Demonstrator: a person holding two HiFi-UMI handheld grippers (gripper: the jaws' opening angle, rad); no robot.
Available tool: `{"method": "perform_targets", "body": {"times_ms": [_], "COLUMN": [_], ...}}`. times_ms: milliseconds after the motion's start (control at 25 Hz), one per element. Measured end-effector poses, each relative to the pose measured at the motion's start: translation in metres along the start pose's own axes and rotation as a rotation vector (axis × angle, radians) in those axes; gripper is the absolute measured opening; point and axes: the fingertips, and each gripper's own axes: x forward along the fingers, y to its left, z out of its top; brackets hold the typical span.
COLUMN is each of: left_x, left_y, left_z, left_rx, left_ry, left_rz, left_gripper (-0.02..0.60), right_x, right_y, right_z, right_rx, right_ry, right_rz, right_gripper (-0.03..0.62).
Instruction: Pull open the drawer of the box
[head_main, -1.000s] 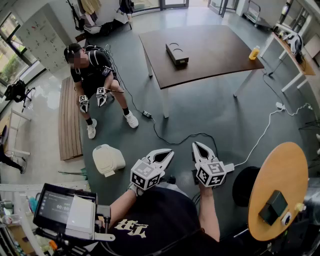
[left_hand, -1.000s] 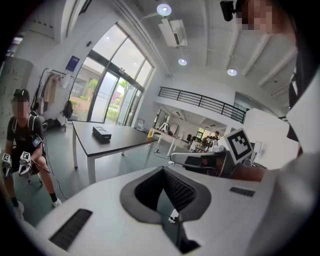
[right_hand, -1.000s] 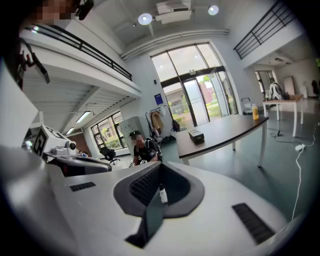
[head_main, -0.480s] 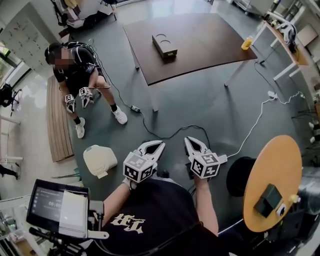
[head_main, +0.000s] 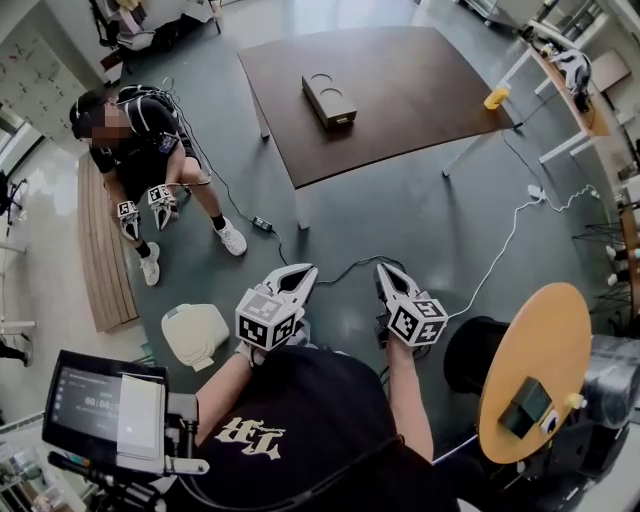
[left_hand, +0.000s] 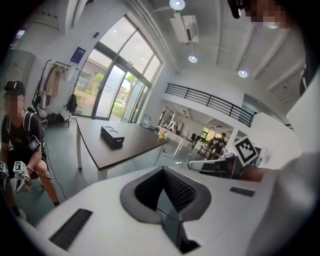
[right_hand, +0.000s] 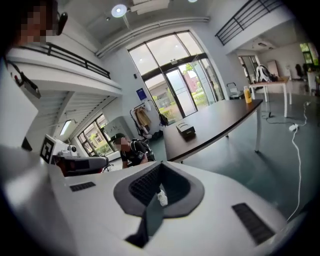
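1. Box (head_main: 329, 100): on the table (head_main: 430, 70), left half, clear of every edge, well apart from both grippers
2. Handling, judged: rigid, light, liable to slide; brace the body and pull the drawer by its near end face
3. Left gripper (head_main: 297, 273), right gripper (head_main: 386, 273): jaws together, empty
4. Count: one box, one table, two grippers

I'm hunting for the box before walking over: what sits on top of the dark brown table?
A dark rectangular box with two rings on top lies on the dark brown table; a yellow container stands at one corner. The box's inside is covered.
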Motion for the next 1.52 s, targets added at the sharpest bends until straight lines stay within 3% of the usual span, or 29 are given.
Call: {"method": "perform_targets", "body": {"times_ms": [360, 560, 640, 1040, 1320, 1520], "left_x": [-0.001, -0.006, -0.008, -0.01, 0.004, 0.036], "left_y": [0.031, 0.118, 0.135, 0.141, 0.17, 0.182], "left_z": [0.009, 0.025, 0.028, 0.025, 0.049, 0.078], "left_rx": [-0.035, -0.056, -0.069, -0.114, -0.139, -0.122], "left_ry": [-0.022, -0.01, -0.013, -0.029, -0.044, -0.041], "left_rz": [0.038, 0.046, 0.05, 0.101, 0.187, 0.213], "left_gripper": [0.008, 0.006, 0.006, 0.006, 0.007, 0.006], "right_x": [0.016, 0.094, 0.108, 0.114, 0.178, 0.219], "right_y": [0.006, 0.027, 0.028, 0.014, 0.004, -0.027], "right_z": [0.02, 0.032, 0.034, 0.041, 0.08, 0.105], "right_rx": [-0.04, -0.049, -0.046, -0.05, -0.103, -0.137], "right_ry": [-0.046, -0.02, -0.011, 0.021, 0.047, 0.069], "right_rz": [0.009, -0.025, -0.031, -0.019, 0.072, 0.08], "right_gripper": [-0.012, -0.012, -0.012, -0.012, -0.012, -0.012]}}
